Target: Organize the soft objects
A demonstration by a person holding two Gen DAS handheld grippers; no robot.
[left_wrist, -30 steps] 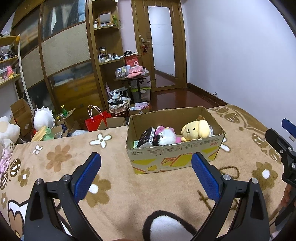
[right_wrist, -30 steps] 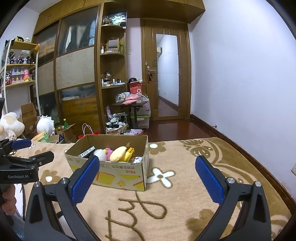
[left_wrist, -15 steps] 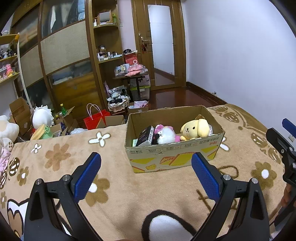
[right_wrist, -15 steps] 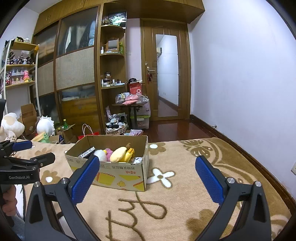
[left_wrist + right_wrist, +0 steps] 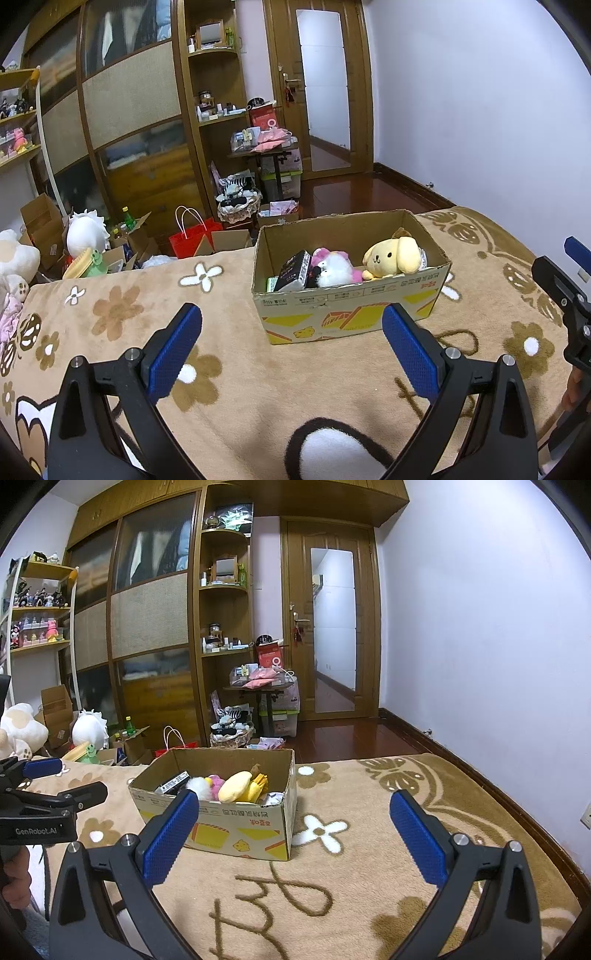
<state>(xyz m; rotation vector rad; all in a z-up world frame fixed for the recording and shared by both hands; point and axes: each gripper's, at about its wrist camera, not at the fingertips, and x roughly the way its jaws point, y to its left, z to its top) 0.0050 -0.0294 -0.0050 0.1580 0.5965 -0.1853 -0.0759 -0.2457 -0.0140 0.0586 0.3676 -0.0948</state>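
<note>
Two black hand-held grippers with blue pads, the left gripper (image 5: 291, 349) and the right gripper (image 5: 295, 836), hover with jaws spread wide apart, holding nothing. Ahead of both sits one open brown cardboard box (image 5: 351, 306) on a tan flower-patterned plush blanket (image 5: 229, 332). Inside lie three things: one yellow floppy-eared plush dog (image 5: 391, 254), one white-and-pink plush toy (image 5: 334, 269) and one small black carton (image 5: 293, 271). Compared with a second ago, the box looks marginally nearer the left gripper; nothing else changed.

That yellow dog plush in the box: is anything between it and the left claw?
Only the cardboard box front wall. The yellow dog plush lies inside, top uncovered, and the open left gripper faces it across bare blanket.
</note>
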